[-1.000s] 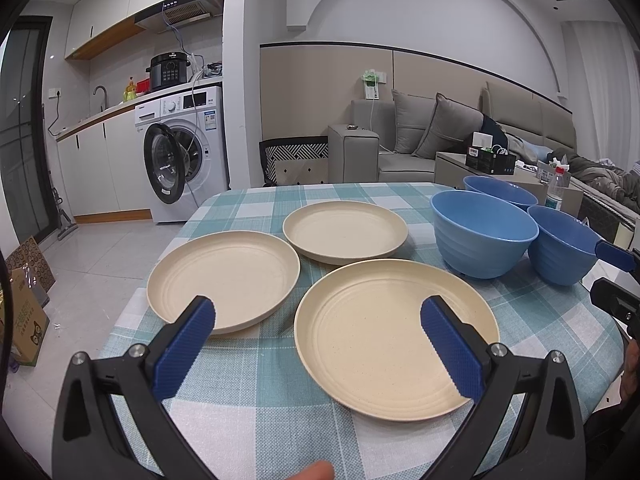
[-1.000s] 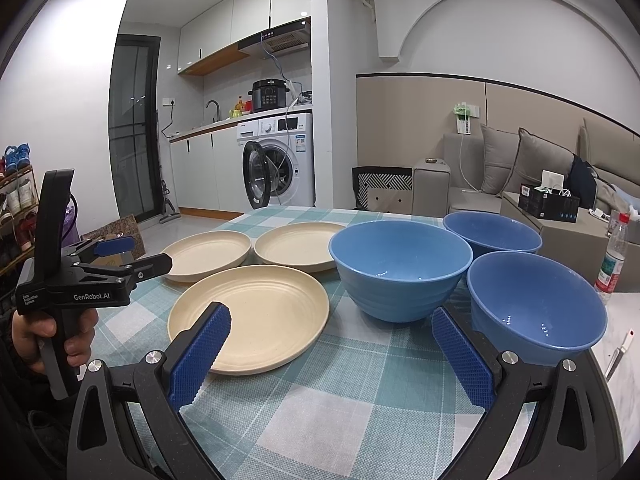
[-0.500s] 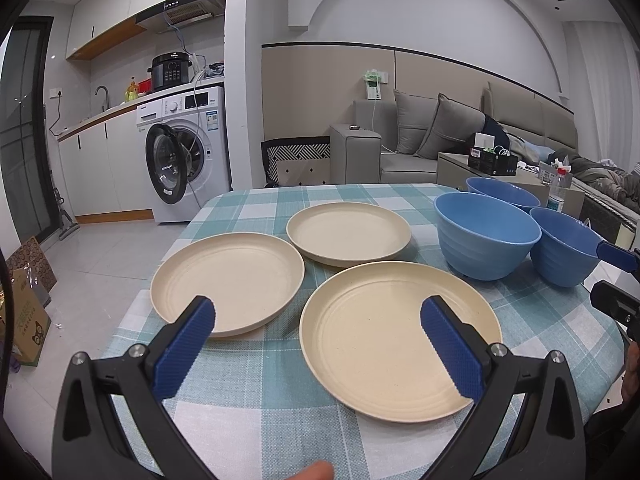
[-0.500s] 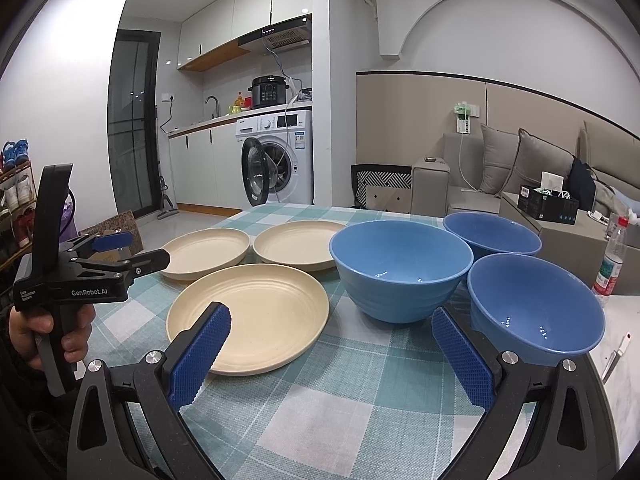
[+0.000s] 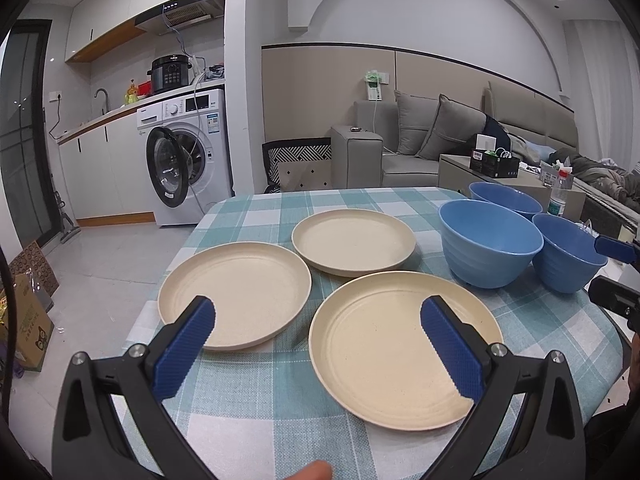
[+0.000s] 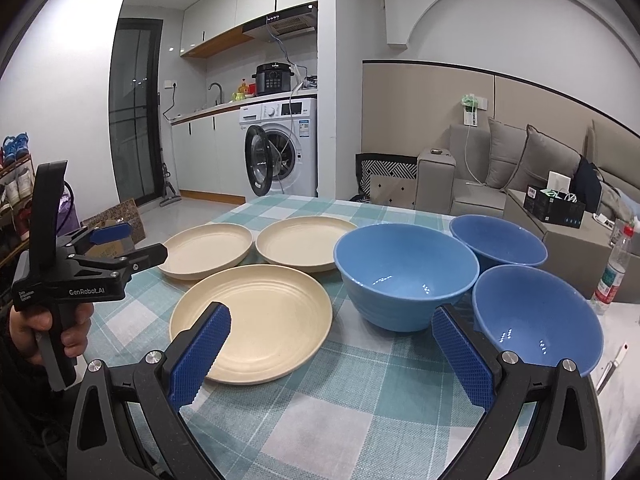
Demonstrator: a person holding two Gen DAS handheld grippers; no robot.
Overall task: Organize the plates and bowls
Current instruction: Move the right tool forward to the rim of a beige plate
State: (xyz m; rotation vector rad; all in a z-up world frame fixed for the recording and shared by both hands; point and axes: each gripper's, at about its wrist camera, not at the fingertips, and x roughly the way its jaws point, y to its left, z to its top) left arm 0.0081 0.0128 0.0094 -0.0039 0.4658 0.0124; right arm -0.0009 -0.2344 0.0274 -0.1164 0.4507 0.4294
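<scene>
This is a home: a washing machine (image 5: 188,160) stands by the kitchen sink (image 5: 102,98), and a sofa (image 5: 436,140) with 2 cushions sits behind the table (image 5: 280,208).

Both wrist views face table (image 5: 280,420), sharing plates (image 6: 256,316).

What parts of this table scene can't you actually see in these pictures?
- Nearest plate: near rim behind the left gripper in the left view.
- Far bowl: base hidden by the two nearer bowls, right view.
- Bottle: label too small to read.
- Table: near edge cut off.
</scene>
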